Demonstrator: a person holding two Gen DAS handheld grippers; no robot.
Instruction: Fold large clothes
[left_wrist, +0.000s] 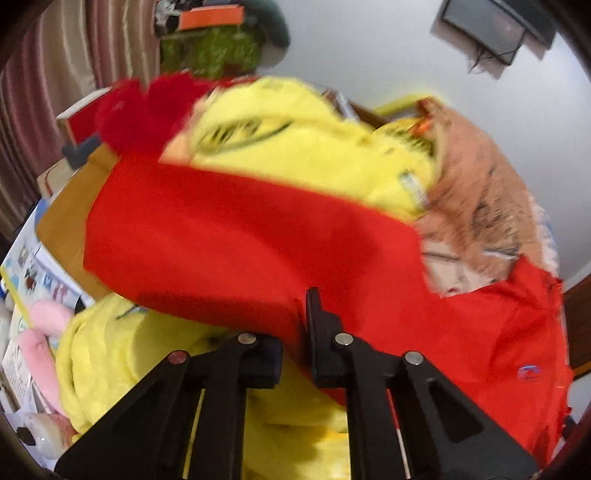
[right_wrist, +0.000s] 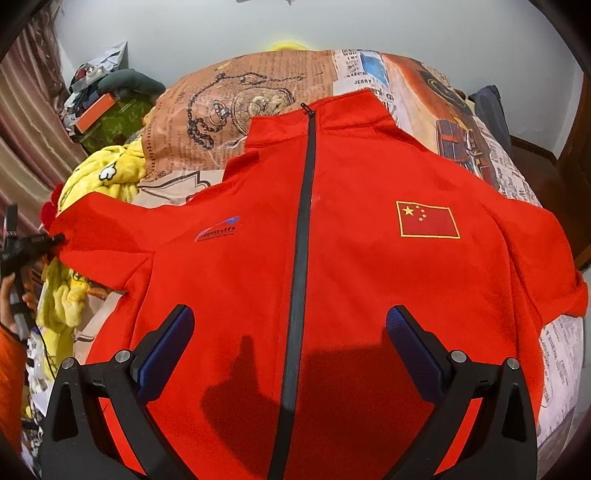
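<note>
1. Far left: left gripper (left_wrist: 301, 332), jaws pinching the red jacket's sleeve (left_wrist: 236, 236) over a yellow fleece blanket (left_wrist: 122, 354).
2. Centre: red zip jacket (right_wrist: 369, 280) spread flat on newspaper-print bedding (right_wrist: 229, 122).
3. Near: right gripper (right_wrist: 290, 349), fingers spread wide above the zipper (right_wrist: 301, 258), gripping nothing.

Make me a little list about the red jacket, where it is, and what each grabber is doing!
clothing: red jacket, zipped, front up, flag patch on the chest
lying on: bed cover printed like old newspaper
left gripper: fingers shut on the jacket's sleeve edge
right gripper: fingers open, over the jacket's lower front, astride the zipper
beside the jacket: yellow fluffy garment
folding: not yet done, body spread flat
</note>
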